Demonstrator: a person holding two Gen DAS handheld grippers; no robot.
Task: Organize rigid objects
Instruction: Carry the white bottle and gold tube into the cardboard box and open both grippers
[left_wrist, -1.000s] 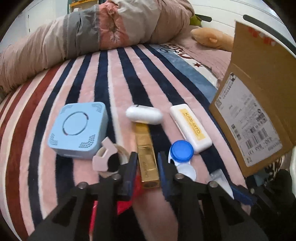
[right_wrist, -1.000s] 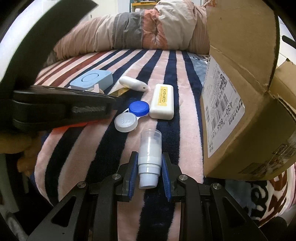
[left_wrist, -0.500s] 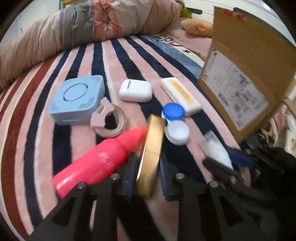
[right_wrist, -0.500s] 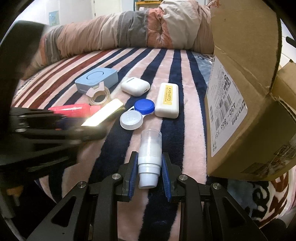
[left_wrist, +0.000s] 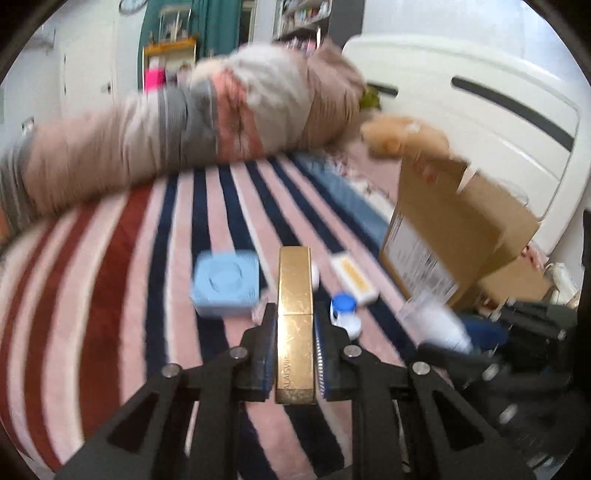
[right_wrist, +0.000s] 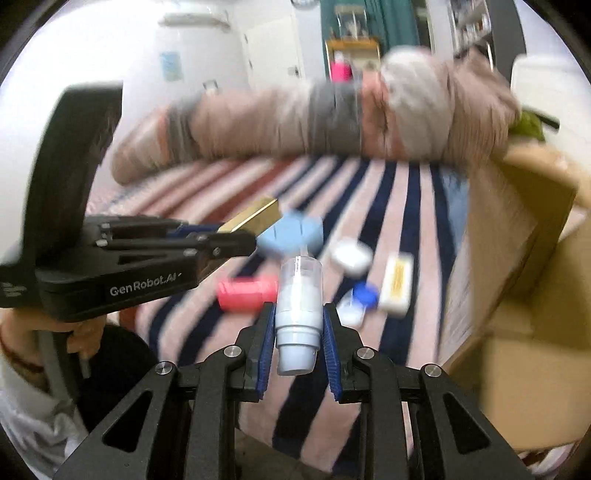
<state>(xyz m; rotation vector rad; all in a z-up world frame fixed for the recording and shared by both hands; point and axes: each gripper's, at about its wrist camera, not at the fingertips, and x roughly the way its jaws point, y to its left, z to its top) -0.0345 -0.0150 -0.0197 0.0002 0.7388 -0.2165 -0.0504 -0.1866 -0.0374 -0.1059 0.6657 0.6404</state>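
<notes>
My left gripper is shut on a gold bar-shaped case and holds it raised above the striped bed; it also shows in the right wrist view. My right gripper is shut on a small white bottle with a clear cap, also lifted; the bottle shows at lower right in the left wrist view. An open cardboard box stands at the right edge of the bed, also seen in the right wrist view.
On the blanket lie a light blue square box, a blue-and-white contact lens case, a white case with a yellow label, a white earbud case and a pink bottle. A rolled quilt lies behind.
Both grippers have risen and pulled back from the bed with their objects. The gold case is now lifted and pointing straight ahead. Both views are motion-blurred.
</notes>
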